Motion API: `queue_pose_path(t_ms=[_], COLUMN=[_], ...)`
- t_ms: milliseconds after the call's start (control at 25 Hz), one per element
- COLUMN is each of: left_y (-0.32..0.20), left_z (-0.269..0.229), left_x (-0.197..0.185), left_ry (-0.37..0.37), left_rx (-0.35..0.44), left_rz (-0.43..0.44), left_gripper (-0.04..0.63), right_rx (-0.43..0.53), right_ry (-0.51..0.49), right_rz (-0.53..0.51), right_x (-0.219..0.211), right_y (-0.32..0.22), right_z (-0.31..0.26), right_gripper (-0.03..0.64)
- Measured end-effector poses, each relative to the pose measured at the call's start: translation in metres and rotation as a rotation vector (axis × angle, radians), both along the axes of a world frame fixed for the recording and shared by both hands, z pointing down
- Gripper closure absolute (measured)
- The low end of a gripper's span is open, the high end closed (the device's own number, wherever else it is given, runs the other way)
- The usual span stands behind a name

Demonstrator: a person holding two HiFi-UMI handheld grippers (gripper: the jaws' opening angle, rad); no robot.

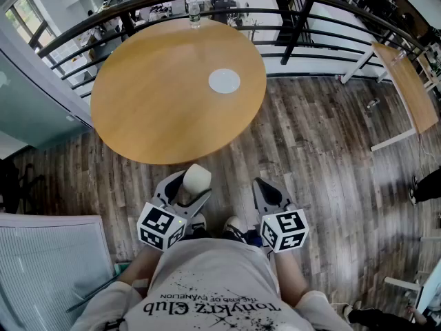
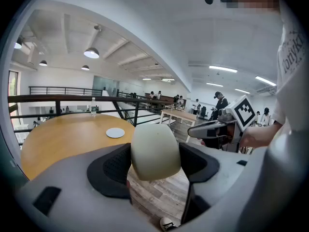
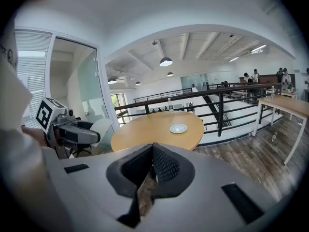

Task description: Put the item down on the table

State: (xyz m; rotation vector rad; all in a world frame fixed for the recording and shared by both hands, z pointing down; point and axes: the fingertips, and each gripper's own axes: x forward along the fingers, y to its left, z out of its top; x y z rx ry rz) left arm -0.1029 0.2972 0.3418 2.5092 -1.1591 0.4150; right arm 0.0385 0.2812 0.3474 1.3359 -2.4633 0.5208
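My left gripper (image 1: 191, 184) is shut on a cream-white cup (image 1: 196, 179), held over the floor just short of the near edge of the round wooden table (image 1: 158, 109). In the left gripper view the cup (image 2: 155, 151) fills the gap between the two black pads. My right gripper (image 1: 264, 190) is beside it to the right, also short of the table, shut with nothing between its pads (image 3: 164, 168). A small white saucer (image 1: 224, 81) lies on the table right of centre; the same saucer (image 3: 178, 128) shows in the right gripper view.
A water bottle (image 1: 194, 14) stands at the table's far edge by a black railing (image 1: 289, 19). A long narrow wooden table (image 1: 408, 85) stands at the right. A glass partition (image 1: 41, 102) is at the left. Wood plank floor (image 1: 324, 150) surrounds the table.
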Motion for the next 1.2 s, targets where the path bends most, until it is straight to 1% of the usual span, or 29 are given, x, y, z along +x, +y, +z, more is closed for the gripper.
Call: queue_pose_path(t_ms=[280, 560, 720, 840, 1040, 1200], left_y=[0.001, 0.004, 0.006, 0.008, 0.014, 0.023], left_z=[-0.003, -0.004, -0.006, -0.008, -0.009, -0.003], left_x=[-0.001, -0.006, -0.016, -0.027, -0.047, -0.059], left_ry=[0.021, 0.022, 0.026, 0.031, 0.031, 0.046], left_rx=[0.001, 0.003, 0.008, 0.014, 0.029, 0.037], left_rz=[0.005, 0.012, 0.016, 0.02, 0.033, 0.058], left_gripper=[0.268, 0.268, 0.268, 0.268, 0.268, 0.268], right_rx=[-0.008, -0.001, 0.002, 0.015, 0.043, 0.071], right_ry=[-0.002, 0.005, 0.016, 0.027, -0.008, -0.01], right_rz=[0.007, 0.009, 0.024, 0.052, 0.14, 0.189], right_x=[-0.002, -0.005, -0.009, -0.01, -0.008, -0.013], right_y=[0.004, 0.007, 0.009, 0.008, 0.007, 0.016], right_z=[0.001, -0.001, -0.003, -0.008, -0.017, -0.017], right_gripper=[0.592, 0.592, 0.592, 0.592, 0.592, 0.592])
